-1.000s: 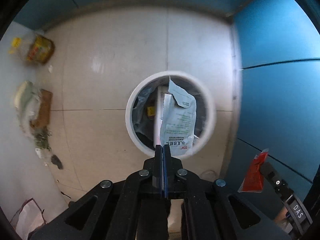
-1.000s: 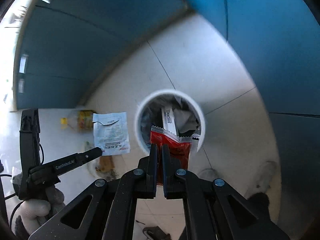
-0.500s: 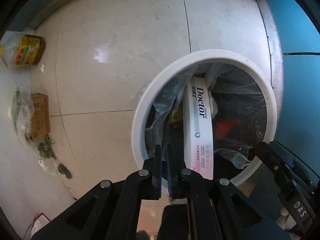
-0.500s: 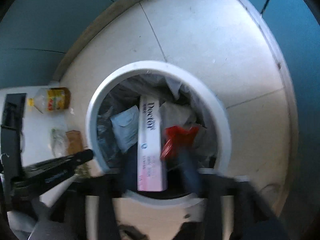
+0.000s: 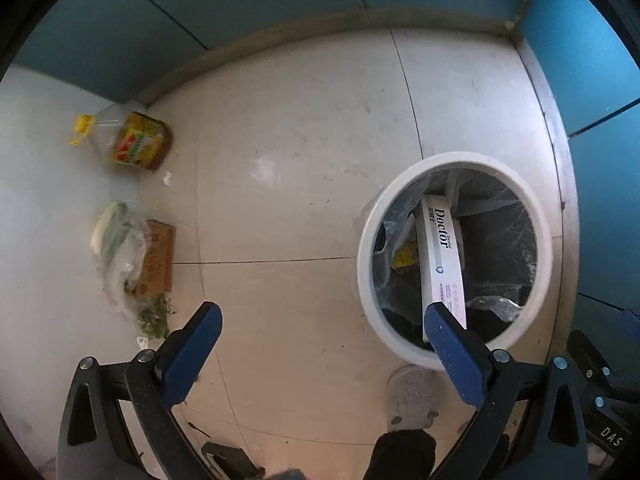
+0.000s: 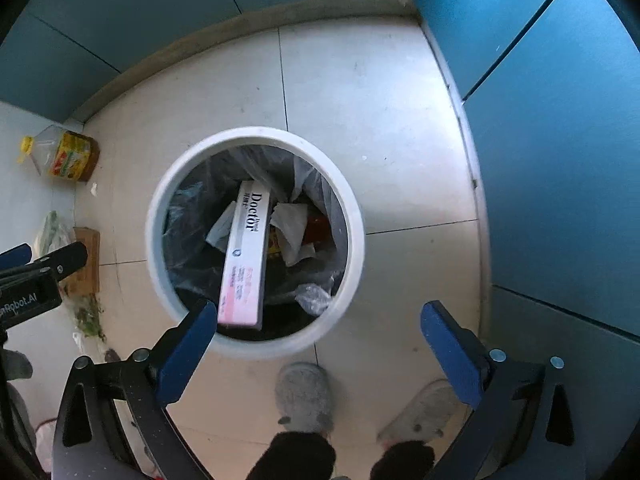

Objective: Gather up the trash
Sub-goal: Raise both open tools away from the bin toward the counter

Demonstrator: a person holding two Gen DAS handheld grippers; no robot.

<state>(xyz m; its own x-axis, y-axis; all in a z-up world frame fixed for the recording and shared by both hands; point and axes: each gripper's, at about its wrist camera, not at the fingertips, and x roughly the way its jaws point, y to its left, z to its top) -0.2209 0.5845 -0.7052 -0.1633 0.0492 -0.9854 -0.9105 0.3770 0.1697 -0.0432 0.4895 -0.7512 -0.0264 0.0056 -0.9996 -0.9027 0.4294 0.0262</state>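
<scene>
A round white trash bin [image 5: 366,248] with a clear liner stands on the tiled floor; it also shows in the right wrist view [image 6: 158,240]. Inside lie a long white "Doctor" toothpaste box [image 6: 246,256], crumpled white paper [image 6: 292,232], a pale packet [image 6: 220,230] and a red wrapper [image 6: 320,226]. The box also shows in the left wrist view [image 5: 442,256]. My left gripper [image 5: 320,320] is open and empty above the floor left of the bin. My right gripper [image 6: 320,318] is open and empty above the bin's near rim.
On the white surface at the left lie a plastic oil bottle [image 5: 128,142], a brown carton [image 5: 158,258], a plastic bag with greens [image 5: 116,240] and vegetable scraps [image 5: 154,318]. Blue wall panels [image 6: 560,160] stand at the back and right. The person's grey slippers [image 6: 306,394] are below.
Both grippers opened. The white packet left my left gripper and the red wrapper left my right gripper; both now lie in the bin. Both grippers pulled back from the bin.
</scene>
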